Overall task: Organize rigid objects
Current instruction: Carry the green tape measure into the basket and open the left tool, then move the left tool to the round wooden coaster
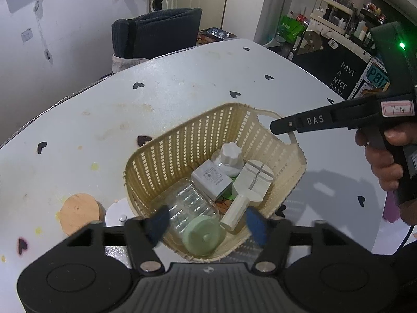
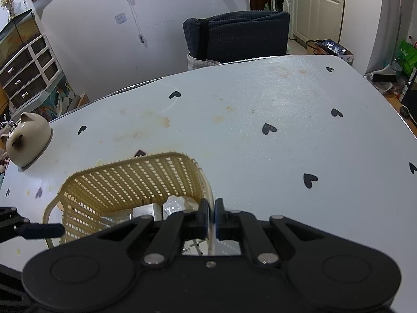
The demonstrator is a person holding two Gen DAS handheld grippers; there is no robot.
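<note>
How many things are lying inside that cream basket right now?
5 visible in the basket: a clear jar with a green lid nearest, a small white tube, a grey box, a white round container, and a white-capped bottle at the back. More may be hidden underneath.

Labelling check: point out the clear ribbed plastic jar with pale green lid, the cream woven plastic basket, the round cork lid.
clear ribbed plastic jar [image 1: 191,206], left wrist view, ribbed body
cream woven plastic basket [image 1: 182,140], left wrist view, far wall
round cork lid [image 1: 78,212], left wrist view, top face
</note>
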